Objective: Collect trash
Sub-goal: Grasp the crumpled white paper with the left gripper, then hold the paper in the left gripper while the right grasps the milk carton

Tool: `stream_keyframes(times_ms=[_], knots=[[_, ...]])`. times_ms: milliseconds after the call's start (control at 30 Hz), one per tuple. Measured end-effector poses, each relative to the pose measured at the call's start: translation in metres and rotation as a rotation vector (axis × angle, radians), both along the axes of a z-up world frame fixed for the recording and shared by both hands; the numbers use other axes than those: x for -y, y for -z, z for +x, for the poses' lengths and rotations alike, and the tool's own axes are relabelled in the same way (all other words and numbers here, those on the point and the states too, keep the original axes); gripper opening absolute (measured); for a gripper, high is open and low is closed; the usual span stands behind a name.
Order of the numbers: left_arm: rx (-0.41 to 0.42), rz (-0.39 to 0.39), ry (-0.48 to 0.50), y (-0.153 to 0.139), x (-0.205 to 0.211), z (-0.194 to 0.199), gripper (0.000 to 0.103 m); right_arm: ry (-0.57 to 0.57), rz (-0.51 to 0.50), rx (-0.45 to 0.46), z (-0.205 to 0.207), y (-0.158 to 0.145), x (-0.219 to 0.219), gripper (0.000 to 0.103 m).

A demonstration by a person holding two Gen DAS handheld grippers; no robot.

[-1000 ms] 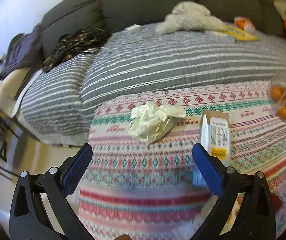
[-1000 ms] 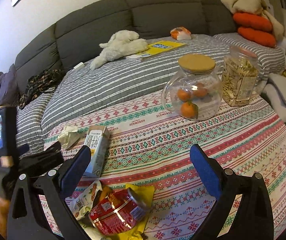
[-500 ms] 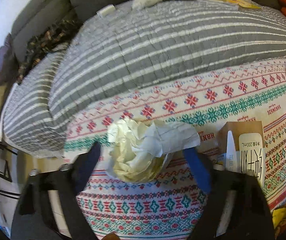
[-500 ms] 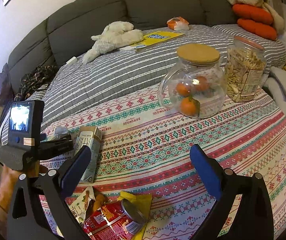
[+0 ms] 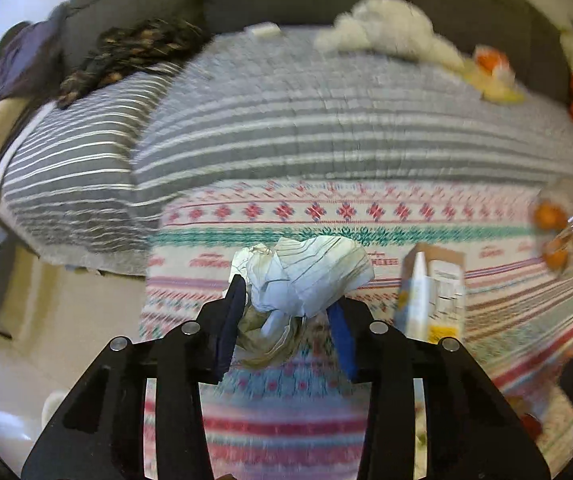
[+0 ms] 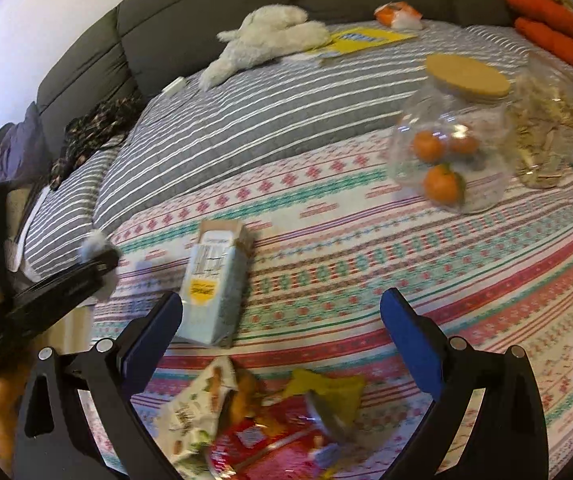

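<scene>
My left gripper (image 5: pixel 286 308) is shut on a crumpled ball of white paper (image 5: pixel 306 276) and holds it just above the patterned tablecloth (image 5: pixel 366 216). The same paper (image 6: pixel 95 245) shows at the left gripper's tip in the right wrist view. A small drink carton (image 5: pixel 432 296) lies on the cloth to its right; it also shows in the right wrist view (image 6: pixel 212 280). My right gripper (image 6: pixel 280 326) is open and empty above the cloth. Below it lie a snack wrapper (image 6: pixel 190 412), a crushed red can (image 6: pixel 270 436) and a yellow wrapper (image 6: pixel 326 388).
A round glass jar (image 6: pixel 452 136) with a cork lid holds oranges, and a jar of snacks (image 6: pixel 546 128) stands behind it. A grey striped sofa (image 6: pixel 266 112) carries a white plush toy (image 6: pixel 266 36), a yellow booklet (image 6: pixel 366 38) and dark clothes (image 6: pixel 94 132).
My left gripper closed on the crumpled paper and lifted it off the cloth. My right gripper moved down and left, nearer the carton and the wrappers.
</scene>
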State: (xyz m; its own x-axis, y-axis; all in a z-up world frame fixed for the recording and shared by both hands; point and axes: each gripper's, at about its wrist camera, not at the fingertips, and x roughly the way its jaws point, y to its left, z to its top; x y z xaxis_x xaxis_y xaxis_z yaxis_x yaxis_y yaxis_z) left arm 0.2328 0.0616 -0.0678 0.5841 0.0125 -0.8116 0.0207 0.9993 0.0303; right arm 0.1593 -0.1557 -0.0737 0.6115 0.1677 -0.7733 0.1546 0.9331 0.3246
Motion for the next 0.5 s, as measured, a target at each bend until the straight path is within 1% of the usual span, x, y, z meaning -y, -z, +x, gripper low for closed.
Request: stream_keyframes(times_ms=[67,100,167,233,267,367,433,500], knots=[[0.044,-0.021,-0.025,-0.016,-0.005,-0.021,0.038,-0.014,0.014,-0.025,0.008,0.002,-0.009,0.096],[0.080,-0.019,-0.046,-0.027,-0.009,-0.037,0.038,-0.021,0.022,-0.041,0.014,0.003,-0.014,0.096],[0.124,-0.017,-0.070,-0.040,-0.016,-0.058,0.038,-0.028,0.047,-0.063,0.029,0.004,-0.028,0.096],[0.148,-0.038,-0.083,-0.050,-0.022,-0.074,0.039,-0.047,0.060,-0.089,0.045,0.006,-0.045,0.096],[0.160,-0.059,-0.094,-0.055,-0.027,-0.084,0.039,-0.052,0.051,-0.104,0.052,0.007,-0.053,0.096],[0.181,-0.092,-0.118,-0.059,-0.039,-0.098,0.039,-0.049,0.005,-0.127,0.070,0.013,-0.074,0.096],[0.187,-0.084,-0.120,-0.059,-0.042,-0.101,0.039,-0.053,-0.041,-0.163,0.079,0.021,-0.085,0.096],[0.206,-0.058,-0.122,-0.058,-0.044,-0.104,0.039,-0.055,-0.073,-0.198,0.086,0.030,-0.092,0.096]])
